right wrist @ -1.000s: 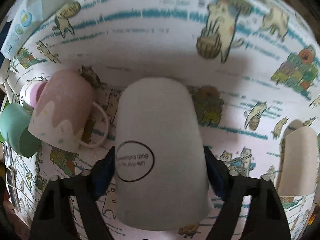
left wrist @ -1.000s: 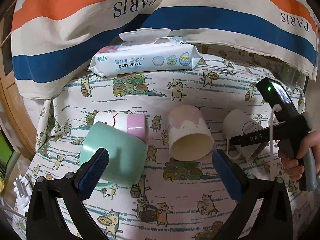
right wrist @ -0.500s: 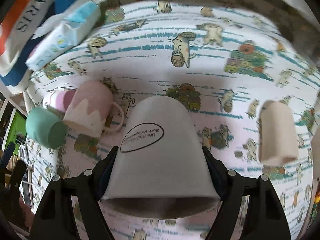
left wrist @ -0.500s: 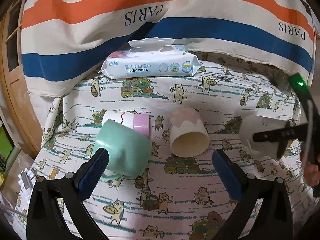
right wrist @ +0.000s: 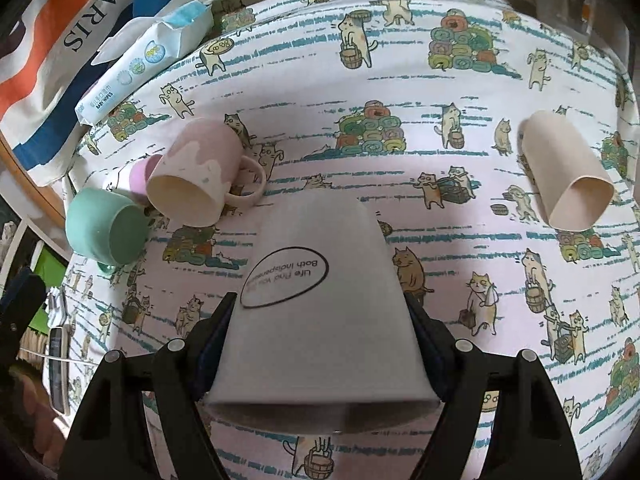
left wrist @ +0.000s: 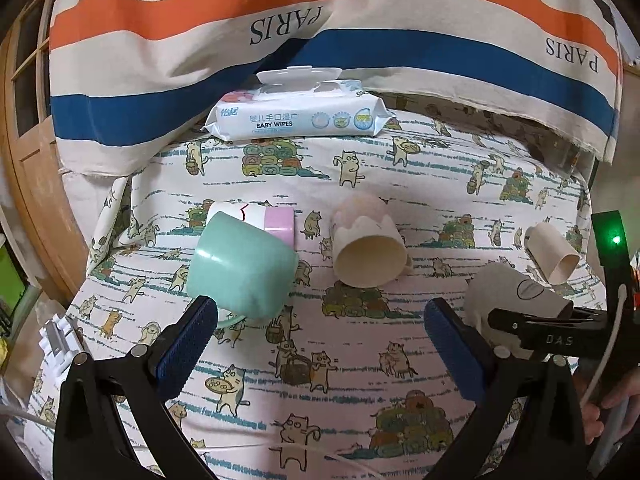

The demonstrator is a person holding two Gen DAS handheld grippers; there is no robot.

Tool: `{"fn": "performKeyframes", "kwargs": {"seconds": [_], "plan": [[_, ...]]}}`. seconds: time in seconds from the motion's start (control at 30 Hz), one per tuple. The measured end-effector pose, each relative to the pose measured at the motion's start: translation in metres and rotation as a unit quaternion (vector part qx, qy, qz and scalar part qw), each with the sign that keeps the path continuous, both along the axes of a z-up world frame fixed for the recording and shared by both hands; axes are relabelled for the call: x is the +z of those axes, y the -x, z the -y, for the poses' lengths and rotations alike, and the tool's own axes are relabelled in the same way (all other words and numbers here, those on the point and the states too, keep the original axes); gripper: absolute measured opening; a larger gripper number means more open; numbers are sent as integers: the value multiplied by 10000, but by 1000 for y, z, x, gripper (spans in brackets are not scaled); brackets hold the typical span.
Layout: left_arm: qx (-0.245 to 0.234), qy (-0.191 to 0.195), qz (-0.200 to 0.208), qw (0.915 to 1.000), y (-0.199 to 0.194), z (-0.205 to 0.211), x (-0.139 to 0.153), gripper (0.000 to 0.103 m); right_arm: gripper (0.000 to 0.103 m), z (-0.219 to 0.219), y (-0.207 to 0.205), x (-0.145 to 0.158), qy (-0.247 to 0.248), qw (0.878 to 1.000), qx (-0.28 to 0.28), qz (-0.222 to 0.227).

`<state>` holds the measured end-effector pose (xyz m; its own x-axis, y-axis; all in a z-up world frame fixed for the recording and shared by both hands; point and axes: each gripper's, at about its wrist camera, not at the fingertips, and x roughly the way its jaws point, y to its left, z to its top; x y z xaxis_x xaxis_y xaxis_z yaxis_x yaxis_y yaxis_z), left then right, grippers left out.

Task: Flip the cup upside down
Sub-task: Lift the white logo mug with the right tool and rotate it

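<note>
My right gripper (right wrist: 320, 320) is shut on a grey cup (right wrist: 320, 312) with an oval text mark, gripping its sides near the rim. The cup is lifted above the cat-print cloth, base pointing away from me, open mouth toward the camera. In the left wrist view the same grey cup (left wrist: 508, 300) hangs at the right in the right gripper (left wrist: 532, 328). My left gripper (left wrist: 320, 340) is open and empty, low over the cloth, with a mint green cup (left wrist: 240, 272) lying on its side just beyond its left finger.
A pink-and-cream mug (left wrist: 368, 244) (right wrist: 196, 176), a white-and-pink cup (left wrist: 256, 220) and a beige cup (left wrist: 552, 252) (right wrist: 564, 172) lie on their sides. A baby wipes pack (left wrist: 296, 116) lies at the back against a striped cloth (left wrist: 320, 20).
My right gripper has raised the grey cup off the cloth and drawn it back. The left gripper has pulled back and stays open.
</note>
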<state>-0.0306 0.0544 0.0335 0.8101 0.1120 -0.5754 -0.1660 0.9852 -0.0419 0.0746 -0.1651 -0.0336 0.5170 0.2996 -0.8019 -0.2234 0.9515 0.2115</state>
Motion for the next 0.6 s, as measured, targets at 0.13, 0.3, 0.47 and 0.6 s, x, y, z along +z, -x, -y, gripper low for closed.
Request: {"fn": "performKeyframes", "kwargs": {"seconds": [0.13,0.3,0.47,0.6], "plan": [[-80,-83,-60,9999,-1,7,-2,102,80,-3,1,-8,126,9998,120,-93],[-273,-310,-201,9989,-14,16,-5,102,89,-6,5,-17,350,9985,369,-184],[-757,-852,10,9935,-36,35,14,102,103,4,24,-6,230,9987,440,67],[-1484,-990,28,9840,-76,58,27,102,102,19,38,2,-1,9996,257,149]]}}
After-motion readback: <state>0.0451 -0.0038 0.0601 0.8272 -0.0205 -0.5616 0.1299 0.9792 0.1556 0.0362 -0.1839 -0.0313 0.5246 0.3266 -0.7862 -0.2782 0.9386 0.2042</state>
